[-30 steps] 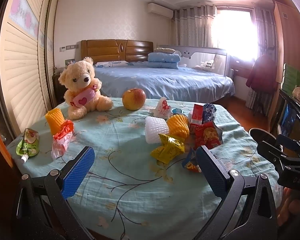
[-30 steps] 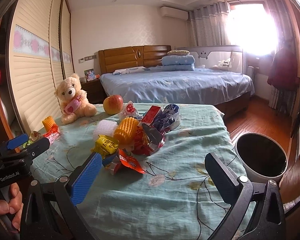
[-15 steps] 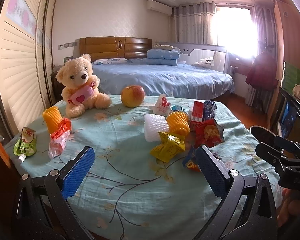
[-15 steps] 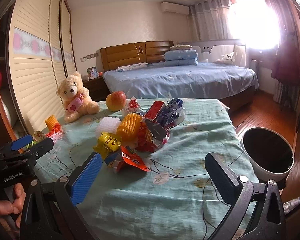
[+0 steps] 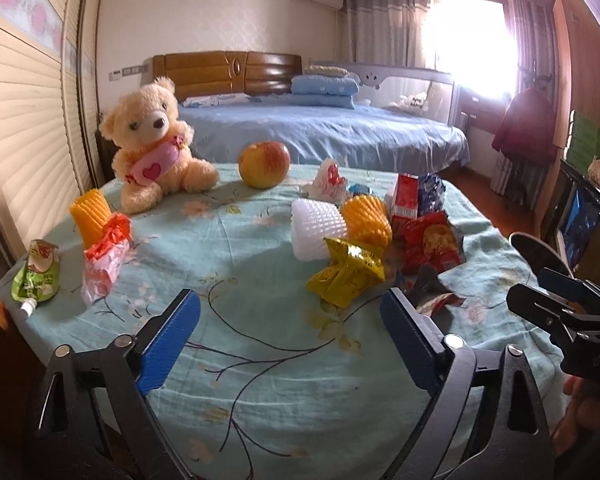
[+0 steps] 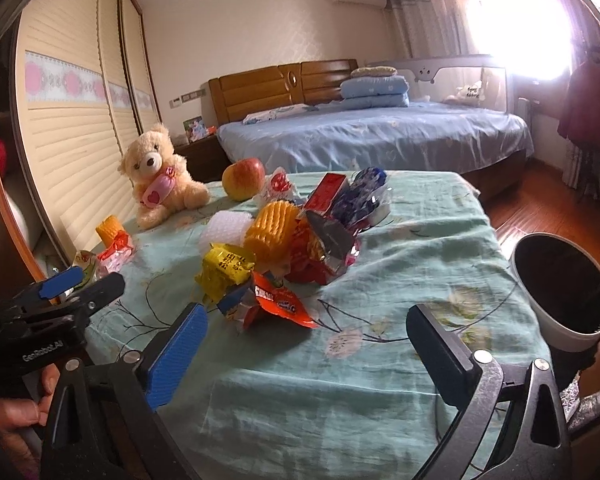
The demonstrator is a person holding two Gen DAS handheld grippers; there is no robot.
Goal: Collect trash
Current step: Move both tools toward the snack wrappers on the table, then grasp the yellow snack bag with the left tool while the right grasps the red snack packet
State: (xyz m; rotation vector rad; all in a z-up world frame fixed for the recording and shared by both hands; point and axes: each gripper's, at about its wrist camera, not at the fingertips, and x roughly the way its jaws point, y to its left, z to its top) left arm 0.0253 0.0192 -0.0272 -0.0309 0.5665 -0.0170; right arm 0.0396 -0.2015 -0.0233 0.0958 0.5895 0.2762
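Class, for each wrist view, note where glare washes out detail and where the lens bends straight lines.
Left wrist: the window blows out white, and the wardrobe doors bow. Right wrist: the window flares over the curtains, and dark corners ring the picture.

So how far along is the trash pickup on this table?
Nothing looks collected yet: the trash bin appears empty. Both the left gripper and right gripper hold nothing, jaws closing slightly. The wrapper pile and green pouch remain on the table.
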